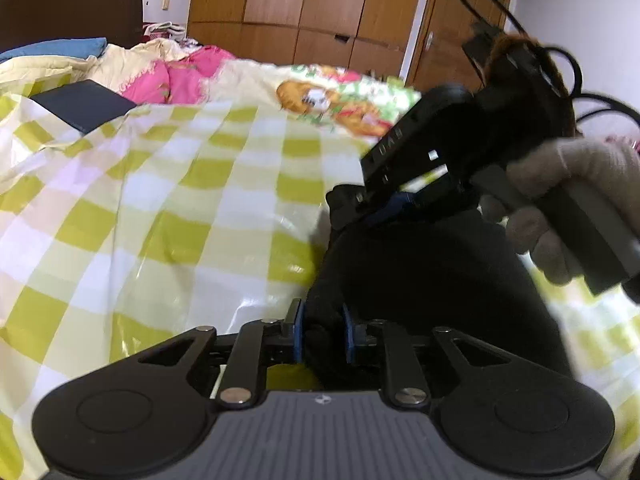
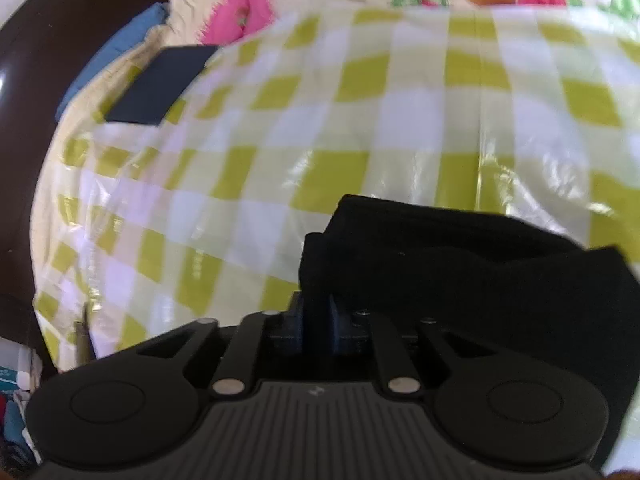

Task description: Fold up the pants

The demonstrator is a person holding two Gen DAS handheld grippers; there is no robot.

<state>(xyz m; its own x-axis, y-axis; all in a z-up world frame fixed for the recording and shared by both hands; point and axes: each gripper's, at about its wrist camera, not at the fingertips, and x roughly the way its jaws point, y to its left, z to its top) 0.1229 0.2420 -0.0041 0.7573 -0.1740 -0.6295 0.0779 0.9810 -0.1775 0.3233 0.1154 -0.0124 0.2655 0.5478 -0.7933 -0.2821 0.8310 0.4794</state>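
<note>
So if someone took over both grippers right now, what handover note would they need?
Left gripper: shut on a bunch of the black pants.
Right gripper: shut on another edge of the pants, held in a gloved hand.
Pants: bunched on the green-and-white checked sheet over the bed, pinched at two points, not laid flat; how many folds are in is hard to tell.
Nearby: a dark flat item sits far off on the sheet, clear of the work.
Done: both grips taken.
Left: probably lift, spread and fold over, then smooth and release.
</note>
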